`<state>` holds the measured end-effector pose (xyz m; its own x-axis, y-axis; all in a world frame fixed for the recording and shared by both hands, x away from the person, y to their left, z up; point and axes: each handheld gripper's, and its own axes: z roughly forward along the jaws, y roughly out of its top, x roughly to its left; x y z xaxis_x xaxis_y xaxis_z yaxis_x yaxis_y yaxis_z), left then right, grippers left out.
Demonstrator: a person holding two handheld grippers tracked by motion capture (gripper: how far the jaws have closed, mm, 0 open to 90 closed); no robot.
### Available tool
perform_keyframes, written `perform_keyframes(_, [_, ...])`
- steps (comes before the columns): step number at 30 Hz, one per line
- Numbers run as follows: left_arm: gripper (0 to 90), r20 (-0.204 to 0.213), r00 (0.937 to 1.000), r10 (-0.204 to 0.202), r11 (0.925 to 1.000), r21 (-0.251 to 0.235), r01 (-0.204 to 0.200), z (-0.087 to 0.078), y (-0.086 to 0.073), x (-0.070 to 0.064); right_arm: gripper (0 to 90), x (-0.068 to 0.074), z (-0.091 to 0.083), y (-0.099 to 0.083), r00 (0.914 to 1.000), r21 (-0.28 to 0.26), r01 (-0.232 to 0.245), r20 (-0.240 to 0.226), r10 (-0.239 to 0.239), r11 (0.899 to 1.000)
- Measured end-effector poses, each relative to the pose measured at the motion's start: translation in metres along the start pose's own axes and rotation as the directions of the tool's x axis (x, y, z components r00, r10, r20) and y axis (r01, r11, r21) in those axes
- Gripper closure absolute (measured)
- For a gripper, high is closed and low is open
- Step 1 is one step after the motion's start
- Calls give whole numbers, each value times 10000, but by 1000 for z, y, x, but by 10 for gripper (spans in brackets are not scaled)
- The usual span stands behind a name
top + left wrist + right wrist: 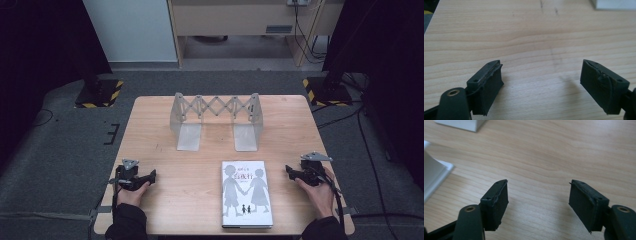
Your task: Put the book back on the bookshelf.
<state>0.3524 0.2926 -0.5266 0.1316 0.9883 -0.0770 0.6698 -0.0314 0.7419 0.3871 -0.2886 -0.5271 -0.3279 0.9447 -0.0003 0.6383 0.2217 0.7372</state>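
The left claw (pixel 150 176) rests low on the wooden desk (pixel 200 160) near its left edge, held in the person's left hand (pixel 131 194), its tips turned toward the book (pixel 246 194). In the left gripper view the left claw (pixel 541 82) stands wide, with bare wood between its two black jaws and nothing held; a pale corner, likely the book, sits far ahead of it at the upper right. The right claw (pixel 291 171) rests near the desk's right edge in the right hand (pixel 319 192), tips turned inward toward the book. In the right gripper view the right claw (pixel 538 200) is also wide and holds nothing, only wood grain between the jaws; white edges lie ahead and to its left, though what they belong to is hard to tell. The book, grey-covered with two dark figures holding hands, lies flat between the two claws, closer to the right one and apart from both, its lower end at the desk's near edge. Beyond both claws, toward the far side of the desk, stands a metal rack (pixel 216 120) with a scissor lattice joining two upright ends.
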Motion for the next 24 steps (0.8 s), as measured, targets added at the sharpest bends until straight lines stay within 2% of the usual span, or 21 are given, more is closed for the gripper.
perform_keyframes(1, [201,47,10000,-12,9998,-202,13,-3,1,-1,338,1,-3,1,9998,-144,-139,-156,137,9998])
perform_keyframes(2, [213,47,10000,-12,9998,-202,13,-3,1,-1,336,2,-5,3,9993,-301,-242,-306,233,9993])
perform_keyframes(3, [213,210,9998,-67,9989,-462,77,-7,2,-2,336,2,-5,3,9993,-301,-242,-306,233,9993])
perform_keyframes(4, [222,393,9991,-183,9970,-745,212,-12,5,-5,337,7,-10,9,9986,-641,-151,-507,118,9978])
perform_keyframes(5, [225,393,9991,-183,9970,-745,212,-12,5,-5,341,9,-12,12,9978,-719,-128,-658,80,9973])
perform_keyframes(6, [225,616,9980,-155,9952,-958,214,-15,8,-8,343,12,-14,16,9972,-913,-143,-747,75,9957])
perform_keyframes(13, [228,1191,9927,205,9906,-1367,-41,-22,18,-21,346,18,-24,32,9941,-1488,-79,-1080,-83,9888])
perform_keyframes(14, [228,1412,9896,268,9889,-1485,-56,-25,20,-26,345,21,-28,36,9924,-1664,-49,-1219,-157,9861])
perform_keyframes(15, [228,1412,9896,268,9889,-1485,-56,-25,20,-26,345,21,-30,37,9911,-1766,-78,-1324,-159,9843])
perform_keyframes(16, [228,1515,9876,401,9874,-1577,-159,-26,22,-32,350,22,-33,39,9895,-1934,-187,-1444,-96,9809])
perform_keyframes(19, [227,1673,9843,564,9864,-1616,-290,-27,23,-39,366,24,-37,42,9881,-2122,-198,-1535,-133,9770])
perform_keyframes(20, [228,1837,9804,714,9854,-1656,-407,-28,25,-47,350,27,-42,45,9846,-2170,-282,-1743,-103,9758])
perform_keyframes(22, [228,1876,9792,777,9848,-1677,-460,-28,25,-50,338,28,-42,46,9826,-2182,-285,-1853,-127,9755])
perform_keyframes(23, [228,1961,9771,831,9835,-1740,-488,-29,26,-55,337,31,-44,47,9779,-2258,-324,-2083,-158,9736])
perform_keyframes(24, [227,2039,9750,883,9829,-1767,-521,-30,27,-58,337,32,-44,47,9775,-2292,-269,-2096,-224,9730])
